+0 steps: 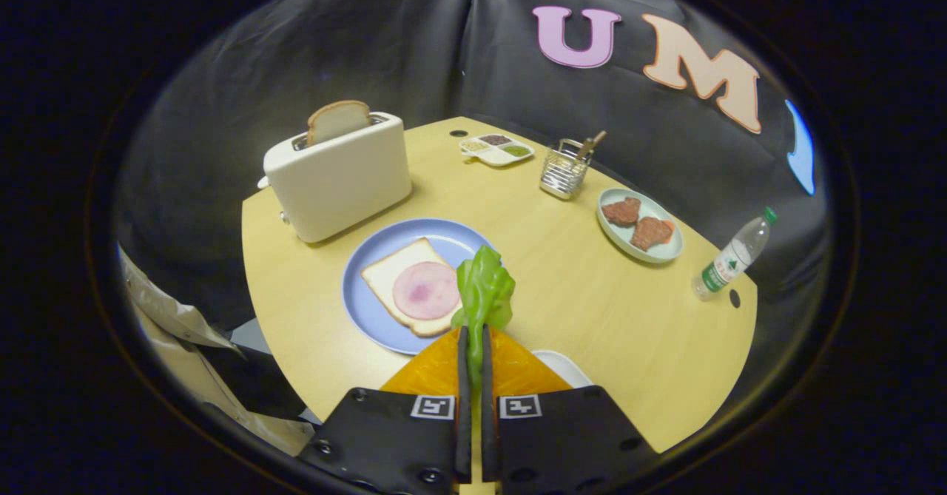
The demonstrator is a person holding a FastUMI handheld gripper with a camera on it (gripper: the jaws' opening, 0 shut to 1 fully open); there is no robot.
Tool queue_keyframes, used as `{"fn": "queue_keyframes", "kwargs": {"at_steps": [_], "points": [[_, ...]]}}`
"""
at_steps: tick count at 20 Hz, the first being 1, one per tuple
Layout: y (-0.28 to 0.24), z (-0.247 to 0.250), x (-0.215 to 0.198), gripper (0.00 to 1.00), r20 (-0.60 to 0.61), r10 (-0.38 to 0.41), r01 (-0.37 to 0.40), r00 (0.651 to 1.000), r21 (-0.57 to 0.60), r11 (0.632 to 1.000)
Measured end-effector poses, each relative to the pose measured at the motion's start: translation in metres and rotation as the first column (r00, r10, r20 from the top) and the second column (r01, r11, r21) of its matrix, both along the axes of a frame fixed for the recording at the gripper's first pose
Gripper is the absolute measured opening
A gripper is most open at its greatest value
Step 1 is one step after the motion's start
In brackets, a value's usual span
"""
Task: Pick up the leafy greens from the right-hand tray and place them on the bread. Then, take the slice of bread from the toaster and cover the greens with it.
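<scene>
The gripper [474, 332] has its two fingers drawn almost together, with only a thin slot between them, and both press on the lower part of the leafy greens [482, 288]. The leaf stands up out of the fingertips, lifted clear of the worktop [592, 310], with its ruffled top hanging over the near rim of the blue plate [370, 310]. On that plate lies a slice of bread [388, 277] with a round of ham [425, 290] on top, just to the left of the held leaf.

The greens look thin, light and floppy, and their glossy surface suggests a plastic or rubber leaf, so they probably slip easily and bend at any touch. Holding them low by the stalk end, as now, seems sound: the broad frilled part stays free to drape across the ham once released. A soft piece like this may cling to a finger or land folded, so it likely needs to be let go close above the ham.

Behind the plate, the white toaster [336, 177] holds the second slice of bread [338, 120] upright in its slot, with the upper part standing proud. That slice looks stiff and light. Its exposed top edge is the natural place to pinch, across its flat faces, and a straight upward pull should keep it from catching on the slot.
</scene>
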State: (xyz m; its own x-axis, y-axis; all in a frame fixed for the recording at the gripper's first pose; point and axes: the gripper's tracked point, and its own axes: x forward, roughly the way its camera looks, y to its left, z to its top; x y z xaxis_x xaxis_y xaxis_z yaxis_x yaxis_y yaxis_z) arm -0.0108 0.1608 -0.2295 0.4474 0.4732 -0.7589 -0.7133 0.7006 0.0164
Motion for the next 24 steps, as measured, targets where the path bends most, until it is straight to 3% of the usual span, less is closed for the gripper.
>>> {"fn": "queue_keyframes", "kwargs": {"at_steps": [9, 19, 24], "points": [[0.074, 0.003, 0.002, 0.08, -0.003, 0.088, -0.088, 0.996, 0.035, 0.996], [0.126, -0.028, -0.008, 0.08, -0.071, 0.167, -0.164, 0.983, 0.046, 0.985], [0.127, -0.054, -0.005, 0.2, -0.098, 0.181, -0.182, 0.979, -0.002, 0.983]]}}
